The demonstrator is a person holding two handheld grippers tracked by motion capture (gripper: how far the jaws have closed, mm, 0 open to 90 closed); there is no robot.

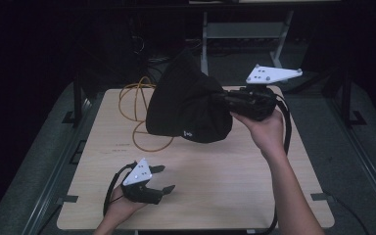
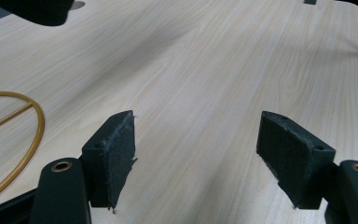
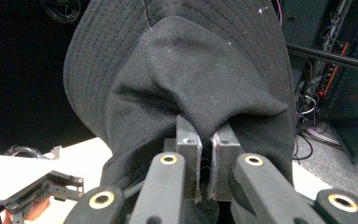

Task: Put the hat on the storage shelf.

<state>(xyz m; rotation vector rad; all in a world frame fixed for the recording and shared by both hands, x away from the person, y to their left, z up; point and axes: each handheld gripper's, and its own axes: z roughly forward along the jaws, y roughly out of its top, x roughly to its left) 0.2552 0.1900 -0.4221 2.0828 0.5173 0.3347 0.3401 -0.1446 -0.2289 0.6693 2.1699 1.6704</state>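
— While the right gripper [image 3: 205,161] is pinching a fold of black cloth, what exactly are its fingers [image 3: 189,154] doing?

— They are pressing together on the crown of a black bucket hat [image 3: 191,88], with the stitched brim fanning out above and behind the pinch. From the high view, the hat [image 1: 188,105] is hanging off the gripper [image 1: 227,103] above the far middle of the table [image 1: 235,171], its brim tipping up toward the back, a small white mark showing near its lower edge. A hand [image 1: 264,129] is holding that gripper up, the grey three-cornered plate riding on top.

— And the left gripper [image 1: 162,178]?

— Its fingers [image 2: 114,156] are standing wide apart with nothing between them, hovering just over bare wood [image 2: 205,93]. In the high view it is sitting low at the near left of the table, well apart from the hat, cradled in the other hand [image 1: 120,205].

— What is lying beyond it?

— An orange cable [image 1: 137,115] is looping on the far left of the table, partly passing behind the hat; one curve of it [image 2: 25,140] is showing beside the left fingers.
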